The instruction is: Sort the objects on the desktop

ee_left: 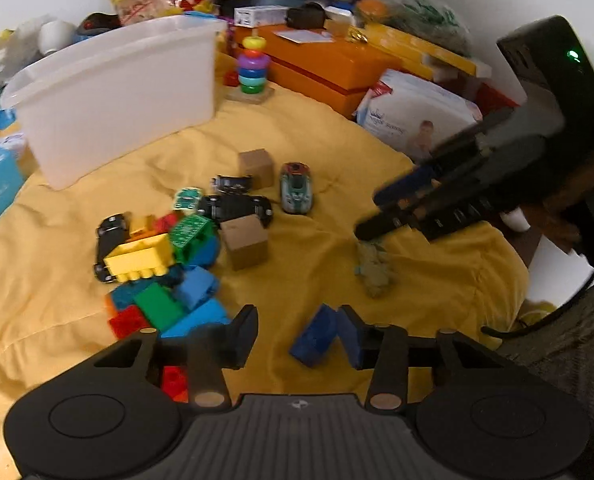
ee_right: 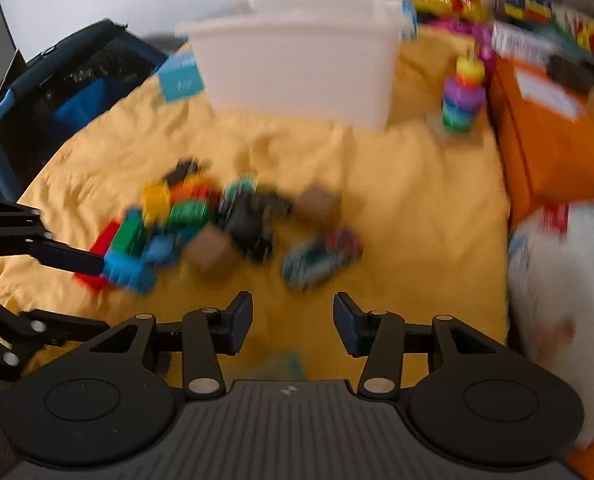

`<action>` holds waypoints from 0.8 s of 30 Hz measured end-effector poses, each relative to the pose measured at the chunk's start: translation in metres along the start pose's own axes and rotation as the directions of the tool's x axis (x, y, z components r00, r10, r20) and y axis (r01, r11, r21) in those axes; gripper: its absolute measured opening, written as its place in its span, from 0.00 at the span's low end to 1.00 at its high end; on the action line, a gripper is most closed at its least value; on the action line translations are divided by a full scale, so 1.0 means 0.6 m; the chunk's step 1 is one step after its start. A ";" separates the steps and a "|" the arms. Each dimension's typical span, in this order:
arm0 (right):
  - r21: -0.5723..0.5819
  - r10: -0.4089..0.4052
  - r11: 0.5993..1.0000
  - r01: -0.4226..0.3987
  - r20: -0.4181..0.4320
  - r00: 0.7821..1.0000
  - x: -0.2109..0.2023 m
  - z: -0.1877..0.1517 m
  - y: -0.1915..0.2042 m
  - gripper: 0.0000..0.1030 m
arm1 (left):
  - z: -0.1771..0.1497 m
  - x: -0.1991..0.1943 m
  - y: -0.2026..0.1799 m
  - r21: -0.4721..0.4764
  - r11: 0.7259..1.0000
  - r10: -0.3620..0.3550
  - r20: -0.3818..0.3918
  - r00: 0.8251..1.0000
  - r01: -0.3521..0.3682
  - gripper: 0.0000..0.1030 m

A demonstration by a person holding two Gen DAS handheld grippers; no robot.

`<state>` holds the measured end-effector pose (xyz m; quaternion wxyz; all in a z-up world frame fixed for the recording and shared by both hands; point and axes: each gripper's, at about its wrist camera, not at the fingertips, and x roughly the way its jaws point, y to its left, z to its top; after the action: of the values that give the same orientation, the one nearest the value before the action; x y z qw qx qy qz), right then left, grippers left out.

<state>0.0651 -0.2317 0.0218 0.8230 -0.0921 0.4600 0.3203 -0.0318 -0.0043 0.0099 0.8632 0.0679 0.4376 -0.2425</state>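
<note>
Above the yellow cloth [ee_left: 317, 128], both grippers tilt downward: left gripper [ee_left: 297, 332] released beside a blue brick [ee_left: 313, 336], right gripper [ee_right: 293, 322] released, empty.

Yellow cloth [ee_left: 337, 152] underneath everything, plain and wrinkled. Translucent white bin [ee_left: 117, 92], unpatterned. Heap of building bricks [ee_left: 165, 276] in yellow, green, light blue, red and orange; one dark blue brick [ee_left: 313, 338] lying apart. Two plain tan cubes [ee_left: 245, 246]. Black toy cars [ee_left: 237, 206] with pale markings; one toy car [ee_left: 295, 188] in green and grey with a red end. Ring stacker [ee_left: 252, 68] banded yellow, red, purple, blue and green on a pale wooden base. Orange boxes [ee_left: 329, 64] behind. Black gripper fingers with dark blue pads [ee_right: 239, 324]. Dull green crumpled scrap [ee_left: 375, 268] on the cloth, too blurred to name.
</note>
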 end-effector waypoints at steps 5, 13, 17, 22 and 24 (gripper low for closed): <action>0.047 0.013 0.999 -0.009 -0.085 0.996 0.004 -0.029 0.001 0.47 | -0.005 0.040 -0.014 0.034 0.998 -0.059 -0.075 0.995 0.062 0.34; 0.090 0.053 0.995 -0.045 -0.088 0.995 0.018 -0.035 -0.003 0.42 | -0.001 0.046 -0.028 0.137 0.988 0.080 -0.009 0.997 -0.078 0.20; 0.036 0.047 0.998 -0.045 -0.071 0.996 0.023 -0.033 0.010 0.39 | 0.001 0.055 -0.044 0.305 0.936 0.187 -0.009 0.982 -0.176 0.21; -0.134 -0.014 0.991 0.009 -0.040 0.999 0.021 -0.032 0.039 0.37 | -0.020 0.056 -0.073 0.368 0.919 0.157 -0.016 0.987 -0.140 0.33; -0.173 -0.018 0.985 0.012 -0.032 0.999 0.023 -0.031 0.043 0.37 | -0.020 0.048 -0.063 0.286 0.951 0.123 -0.015 0.992 -0.114 0.34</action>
<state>0.0416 -0.2137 0.0040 0.8066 -0.1720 0.4432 0.3512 -0.0440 -0.0438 -0.0165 0.8503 0.2213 0.4073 -0.2495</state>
